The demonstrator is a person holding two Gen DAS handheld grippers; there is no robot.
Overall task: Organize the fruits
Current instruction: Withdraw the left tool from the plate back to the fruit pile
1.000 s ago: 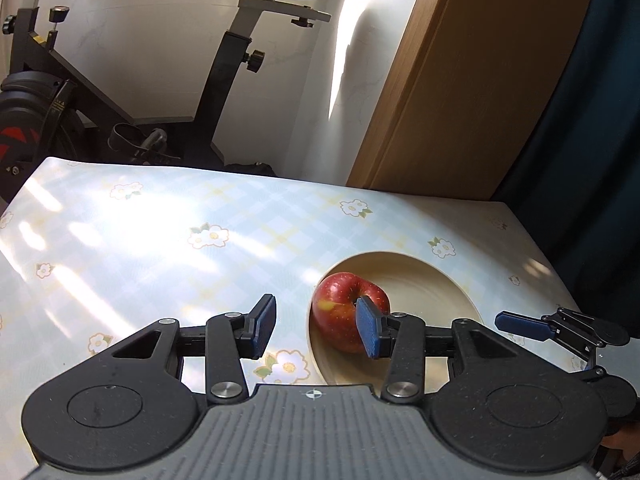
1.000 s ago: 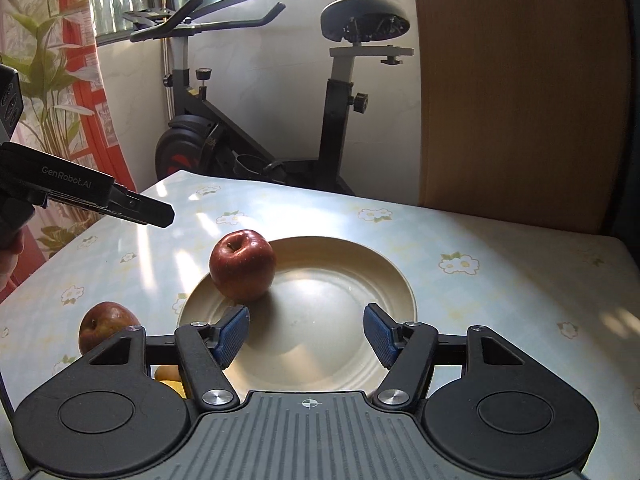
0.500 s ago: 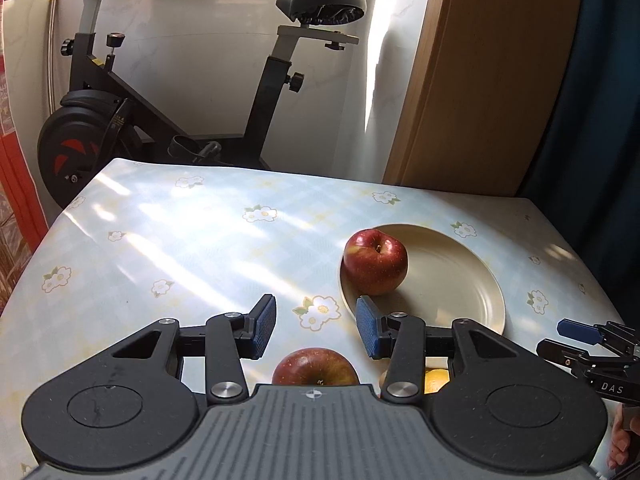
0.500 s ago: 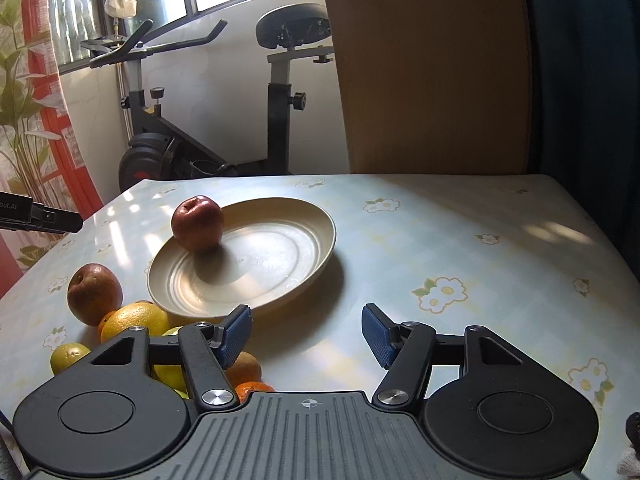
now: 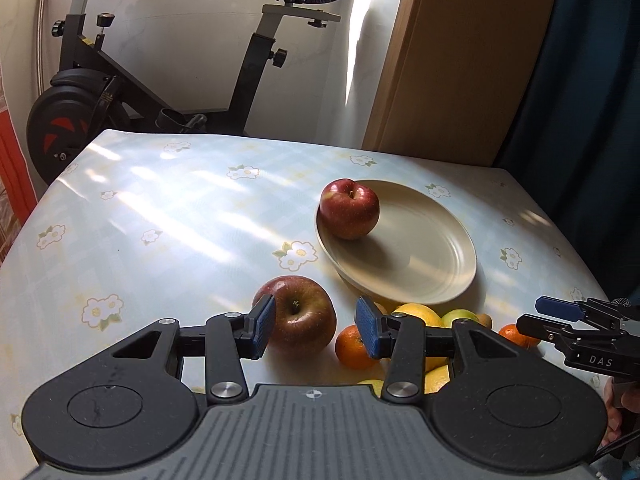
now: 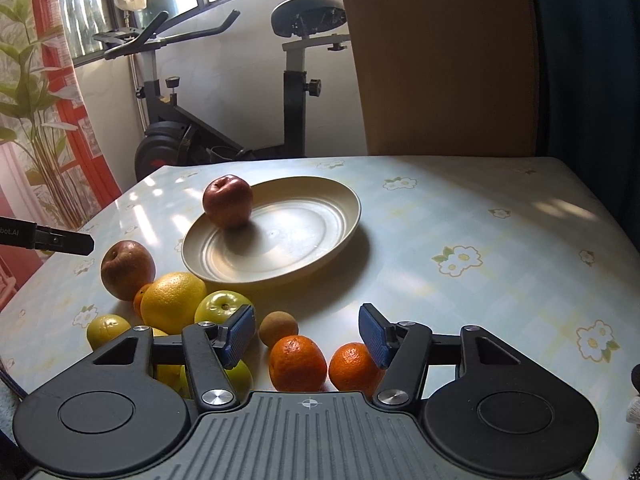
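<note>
- Both grippers have drawn back from the plate (image 5: 432, 276), bringing the heap of loose fruit (image 6: 176, 304) into view.
- 1 apple (image 5: 349, 209) sits on the plate.
- Left gripper (image 5: 316, 332): jaws apart, empty, facing a second apple (image 5: 298, 320).
- Right gripper (image 6: 307, 334): jaws just been closing, still apart, nothing between them.
- Judgement: next pick pending.

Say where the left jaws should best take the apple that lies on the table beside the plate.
Probably across the table apple's widest middle, coming down from above and the near side: its stem dimple faces up, its left flank is free, and a small orange crowds its right, so keep that pad high.
</note>
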